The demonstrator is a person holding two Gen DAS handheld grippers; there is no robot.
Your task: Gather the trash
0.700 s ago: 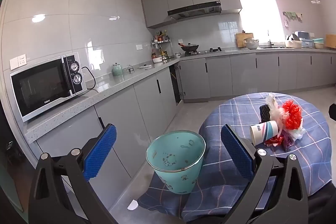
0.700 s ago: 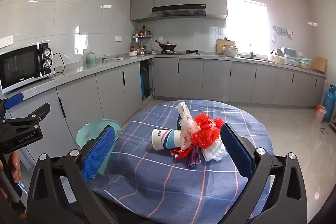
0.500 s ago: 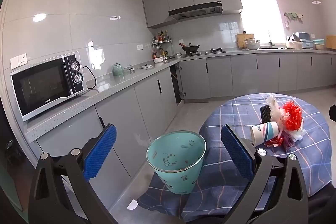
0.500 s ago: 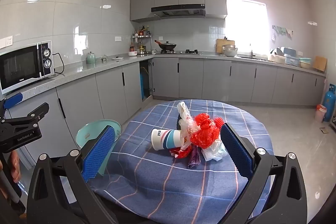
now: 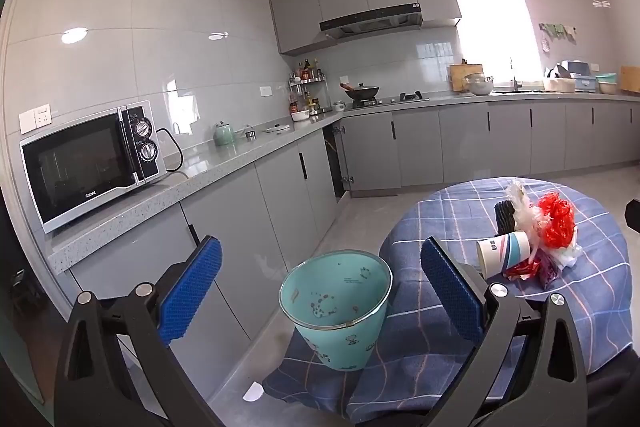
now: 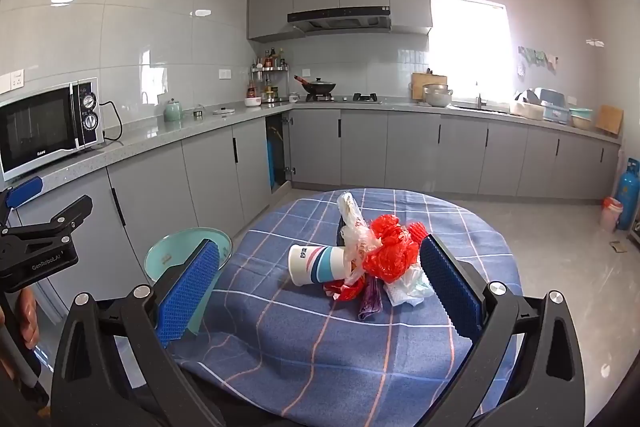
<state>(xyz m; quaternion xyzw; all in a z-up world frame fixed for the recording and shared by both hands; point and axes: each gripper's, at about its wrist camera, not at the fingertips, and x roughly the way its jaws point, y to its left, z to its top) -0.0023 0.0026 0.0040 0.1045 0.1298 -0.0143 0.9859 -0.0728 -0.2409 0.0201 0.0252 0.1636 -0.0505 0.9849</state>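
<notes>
A pile of trash lies on the round table with a blue checked cloth (image 6: 304, 339): a paper cup (image 6: 316, 264) on its side, a red plastic bag (image 6: 390, 255), a clear bag (image 6: 352, 219), a white bag (image 6: 408, 287) and a purple wrapper (image 6: 372, 301). The pile also shows in the left wrist view, with the cup (image 5: 503, 253) and red bag (image 5: 556, 221). A teal bin (image 5: 338, 307) stands at the table's left edge. My left gripper (image 5: 320, 289) is open and empty in front of the bin. My right gripper (image 6: 318, 287) is open and empty, short of the pile.
Grey kitchen cabinets and a counter (image 5: 224, 171) run along the left and back walls, with a microwave (image 5: 88, 159) on the counter. A blue gas cylinder (image 6: 627, 191) stands at the far right. A white scrap (image 5: 253, 393) lies on the floor near the bin.
Both views have shifted very slightly. Nothing was taken hold of or let go.
</notes>
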